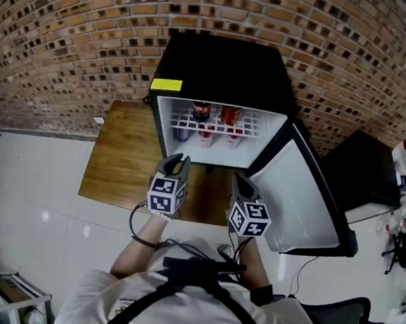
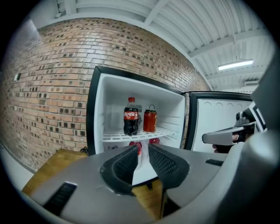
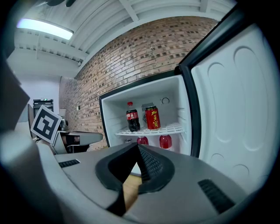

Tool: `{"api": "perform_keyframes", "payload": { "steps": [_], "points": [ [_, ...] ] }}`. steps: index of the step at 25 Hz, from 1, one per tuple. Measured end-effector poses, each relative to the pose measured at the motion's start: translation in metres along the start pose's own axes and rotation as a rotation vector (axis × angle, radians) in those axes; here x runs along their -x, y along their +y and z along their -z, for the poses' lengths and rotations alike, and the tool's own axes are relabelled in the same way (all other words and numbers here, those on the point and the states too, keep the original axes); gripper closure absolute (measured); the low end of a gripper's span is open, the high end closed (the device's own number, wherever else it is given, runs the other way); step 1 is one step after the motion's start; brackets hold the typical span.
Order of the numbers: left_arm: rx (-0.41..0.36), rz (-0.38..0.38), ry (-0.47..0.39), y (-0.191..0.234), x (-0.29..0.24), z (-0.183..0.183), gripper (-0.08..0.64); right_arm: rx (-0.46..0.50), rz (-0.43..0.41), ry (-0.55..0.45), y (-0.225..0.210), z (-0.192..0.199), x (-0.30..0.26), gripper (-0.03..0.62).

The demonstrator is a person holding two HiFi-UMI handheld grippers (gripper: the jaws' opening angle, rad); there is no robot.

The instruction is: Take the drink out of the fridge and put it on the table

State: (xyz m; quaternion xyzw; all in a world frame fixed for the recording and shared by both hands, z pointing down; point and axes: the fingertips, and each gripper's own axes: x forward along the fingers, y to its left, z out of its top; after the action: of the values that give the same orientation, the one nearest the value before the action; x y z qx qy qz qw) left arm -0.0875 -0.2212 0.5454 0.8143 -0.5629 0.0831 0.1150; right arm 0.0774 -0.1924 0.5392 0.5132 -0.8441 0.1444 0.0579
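Observation:
A black mini fridge (image 1: 225, 71) stands open on a wooden table (image 1: 118, 157). On its wire shelf stand a cola bottle (image 1: 201, 111) (image 2: 131, 117) (image 3: 132, 118) and a red can (image 1: 230, 115) (image 2: 149, 120) (image 3: 152, 118). Below the shelf are two red drinks (image 3: 142, 140) (image 3: 165, 141). My left gripper (image 1: 178, 164) (image 2: 143, 146) hovers in front of the fridge, its jaws a narrow gap apart and empty. My right gripper (image 1: 240, 186) (image 3: 138, 145) is beside it, tips together, holding nothing. Both are well short of the shelf.
The fridge door (image 1: 299, 194) (image 3: 236, 113) swings out to the right, close beside my right gripper. A brick wall (image 1: 73, 33) runs behind the fridge. A black cabinet (image 1: 361, 171) stands at the right, and white floor (image 1: 30, 199) lies to the left.

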Motion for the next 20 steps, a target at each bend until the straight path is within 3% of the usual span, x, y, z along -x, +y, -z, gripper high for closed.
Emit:
{"api": "perform_keyframes", "payload": {
  "steps": [6, 8, 14, 20],
  "points": [
    [-0.032, 0.021, 0.030, -0.001, -0.032, -0.014, 0.260, -0.008, 0.003, 0.002, -0.003, 0.001, -0.001, 0.575],
    [-0.036, 0.027, 0.032, 0.000, -0.048, -0.022, 0.219, -0.010, 0.005, 0.001, -0.005, 0.001, -0.001, 0.575],
    [-0.053, -0.014, 0.042, 0.017, -0.104, -0.039, 0.144, -0.014, 0.025, -0.006, -0.015, -0.003, -0.004, 0.575],
    [-0.062, -0.055, 0.045, 0.029, -0.139, -0.058, 0.144, -0.016, 0.048, -0.015, -0.024, -0.008, -0.004, 0.575]
  ]
}}
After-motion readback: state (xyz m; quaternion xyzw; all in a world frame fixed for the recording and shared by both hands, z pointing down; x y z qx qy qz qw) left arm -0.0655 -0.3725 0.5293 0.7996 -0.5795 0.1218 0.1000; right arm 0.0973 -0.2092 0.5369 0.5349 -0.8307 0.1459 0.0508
